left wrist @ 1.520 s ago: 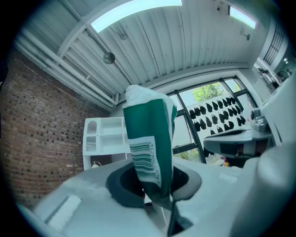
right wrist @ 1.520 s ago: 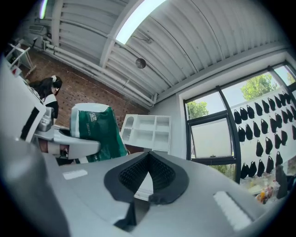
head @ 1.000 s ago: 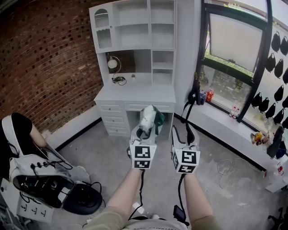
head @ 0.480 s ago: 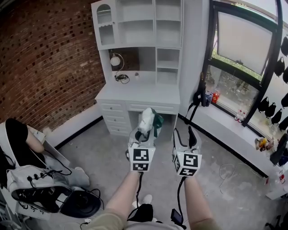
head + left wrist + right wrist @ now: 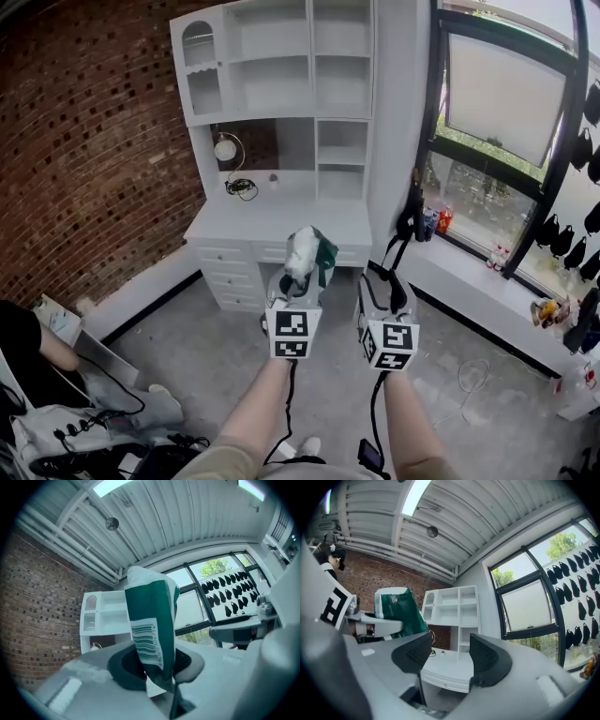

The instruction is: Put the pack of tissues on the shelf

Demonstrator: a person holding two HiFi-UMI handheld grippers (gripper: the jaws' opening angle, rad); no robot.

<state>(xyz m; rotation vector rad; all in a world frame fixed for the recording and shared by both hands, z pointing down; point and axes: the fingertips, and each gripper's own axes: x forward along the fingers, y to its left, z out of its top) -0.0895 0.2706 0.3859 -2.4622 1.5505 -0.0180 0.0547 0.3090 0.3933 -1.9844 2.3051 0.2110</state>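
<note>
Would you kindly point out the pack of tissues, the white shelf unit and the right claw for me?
pack of tissues (image 5: 305, 253): head view, on its white upper part.
white shelf unit (image 5: 272, 86): head view, back panel of a wide compartment.
right claw (image 5: 450, 645): right gripper view, midway between its open fingertips.

My head camera looks forward and steeply down over my arms. The left tongs (image 5: 296, 281) and right tongs (image 5: 384, 286) sit close below it, and the shelf (image 5: 281, 84) and surface (image 5: 281, 220) lie farther ahead. Each tongs camera sits just behind its own jaws and tilts slightly up, taking in the ceiling (image 5: 487, 522). The left one faces the shelf past the pack (image 5: 152, 630), which fills the near field. The right one frames shelf, surface and window (image 5: 529, 606). All three views share the shelf. The right view also catches the left tongs and pack at its left.
</note>
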